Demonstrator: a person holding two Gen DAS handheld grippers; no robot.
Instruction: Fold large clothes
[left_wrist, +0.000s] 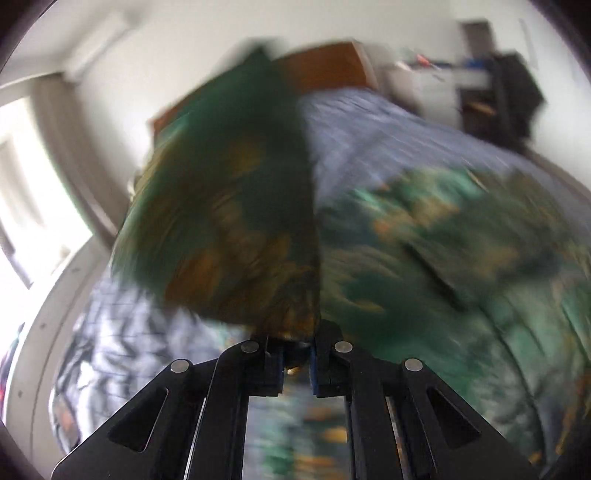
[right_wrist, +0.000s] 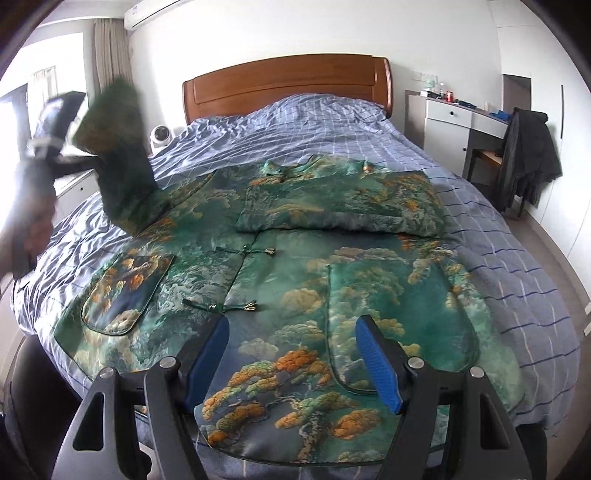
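Jacket (right_wrist: 280, 280) lies flat, front up, on the bed (right_wrist: 498, 258), collar toward the headboard (right_wrist: 288, 85). Its right-hand sleeve (right_wrist: 343, 206) is folded across the chest. The other sleeve (right_wrist: 122, 162) is lifted off the bed at the left; in the left wrist view it is badly motion-blurred.

Our left gripper (left_wrist: 297, 363) has its fingers pinched on that sleeve's end, cloth bunched between the pads. In the right wrist view it shows blurred at the left edge.

Our right gripper (right_wrist: 291, 354) hovers over the jacket's hem, blue pads (right_wrist: 376, 365) spread wide, nothing between them.

Around: blue checked sheet, white desk (right_wrist: 454, 122) right of the bed with a dark coat (right_wrist: 524, 151) over its chair, curtain (right_wrist: 110, 55) at left.
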